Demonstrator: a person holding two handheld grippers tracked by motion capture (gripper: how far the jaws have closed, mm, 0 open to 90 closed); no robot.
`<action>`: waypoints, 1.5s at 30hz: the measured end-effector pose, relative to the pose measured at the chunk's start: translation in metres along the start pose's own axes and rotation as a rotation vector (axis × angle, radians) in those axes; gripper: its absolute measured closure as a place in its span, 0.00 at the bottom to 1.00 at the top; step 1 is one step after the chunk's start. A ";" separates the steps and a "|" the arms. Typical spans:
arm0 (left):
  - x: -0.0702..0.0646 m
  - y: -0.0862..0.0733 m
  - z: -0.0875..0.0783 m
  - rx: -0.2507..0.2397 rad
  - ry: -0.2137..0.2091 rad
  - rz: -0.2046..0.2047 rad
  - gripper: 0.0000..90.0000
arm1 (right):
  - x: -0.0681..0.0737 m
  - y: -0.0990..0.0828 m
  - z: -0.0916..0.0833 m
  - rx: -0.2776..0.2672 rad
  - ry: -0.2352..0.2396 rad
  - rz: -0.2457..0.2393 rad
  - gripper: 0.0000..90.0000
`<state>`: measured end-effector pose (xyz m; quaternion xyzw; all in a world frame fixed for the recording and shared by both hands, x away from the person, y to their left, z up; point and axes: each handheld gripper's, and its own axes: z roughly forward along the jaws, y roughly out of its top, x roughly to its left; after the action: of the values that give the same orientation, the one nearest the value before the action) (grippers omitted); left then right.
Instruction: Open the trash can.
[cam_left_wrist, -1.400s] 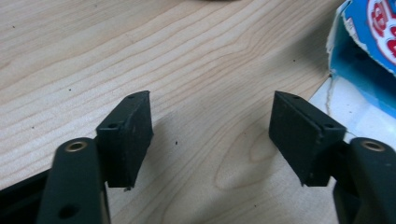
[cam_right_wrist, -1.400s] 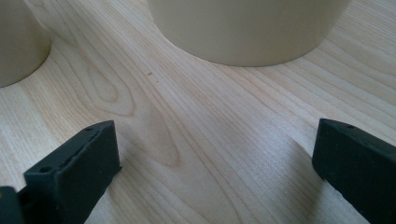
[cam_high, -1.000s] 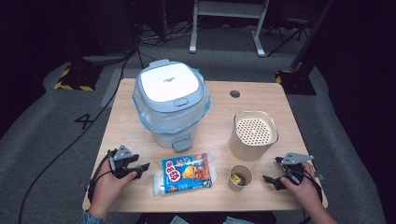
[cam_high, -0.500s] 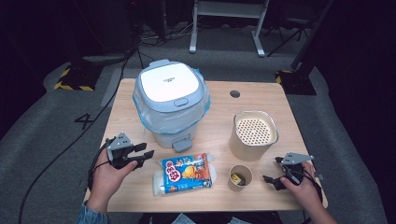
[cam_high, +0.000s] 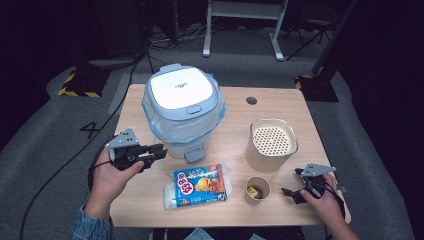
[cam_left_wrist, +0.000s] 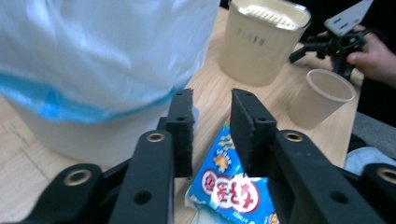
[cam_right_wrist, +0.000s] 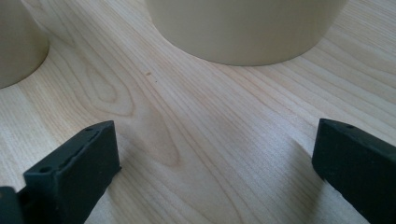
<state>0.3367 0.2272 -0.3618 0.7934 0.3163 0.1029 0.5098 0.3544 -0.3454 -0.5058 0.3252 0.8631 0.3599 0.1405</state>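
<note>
Nothing is gripped yet: the left gripper (cam_high: 159, 151), jaws just narrowing on nothing, hangs beside the bin (cam_high: 182, 112), snack bag (cam_high: 199, 185) below it, while the right gripper (cam_high: 292, 184) rests agape.

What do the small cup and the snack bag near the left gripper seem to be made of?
Small cup: probably paper, matte beige, with a thin rolled rim. Snack bag: likely plastic film, glossy, brightly printed, with crinkled sealed ends that catch the light.
</note>
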 end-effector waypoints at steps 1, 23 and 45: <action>0.000 0.000 0.000 0.000 0.000 0.000 0.83 | 0.000 0.000 0.000 0.000 0.000 0.000 0.01; -0.011 0.071 -0.001 -0.063 -0.008 0.088 1.00 | 0.001 0.000 0.000 0.000 -0.014 0.010 0.01; -0.007 0.110 0.043 -0.068 0.072 0.080 1.00 | 0.001 0.000 0.000 -0.001 -0.014 0.012 0.01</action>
<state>0.3957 0.1599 -0.2841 0.7832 0.2989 0.1622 0.5205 0.3530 -0.3449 -0.5059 0.3327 0.8600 0.3588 0.1448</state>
